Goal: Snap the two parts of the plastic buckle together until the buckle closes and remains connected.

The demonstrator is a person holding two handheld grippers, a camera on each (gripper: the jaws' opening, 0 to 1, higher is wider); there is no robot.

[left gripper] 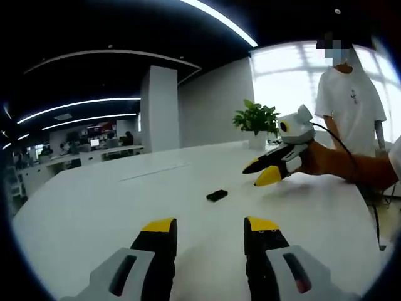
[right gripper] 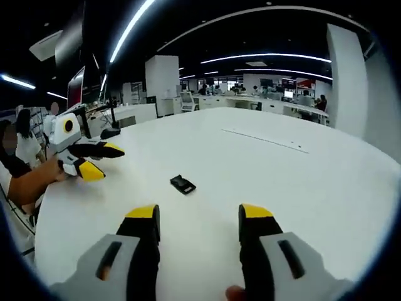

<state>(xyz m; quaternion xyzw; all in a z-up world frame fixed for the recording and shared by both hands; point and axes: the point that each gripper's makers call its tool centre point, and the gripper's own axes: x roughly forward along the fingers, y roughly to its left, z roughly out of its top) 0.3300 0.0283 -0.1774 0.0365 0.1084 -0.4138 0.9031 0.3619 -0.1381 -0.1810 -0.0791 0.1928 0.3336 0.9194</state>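
A small black plastic buckle [left gripper: 217, 195] lies flat on the white table [left gripper: 94, 207], a little ahead of my left gripper [left gripper: 211, 226], which is open with nothing between its yellow-tipped jaws. In the right gripper view the buckle [right gripper: 182, 184] lies just ahead of my right gripper [right gripper: 199, 212], also open with nothing in it. It looks like one dark piece; I cannot tell whether its two parts are joined. Each gripper shows in the other's view: the right gripper [left gripper: 260, 172] hovers beyond the buckle to its right, and the left gripper [right gripper: 105, 162] is off to the left, held by a hand.
A potted plant [left gripper: 255, 119] stands at the table's far edge. A person in a white shirt [left gripper: 348, 100] stands beside the table on that side. A black cable [left gripper: 369, 207] hangs at the table's right edge. Office desks [right gripper: 276, 100] lie beyond the table [right gripper: 301, 182].
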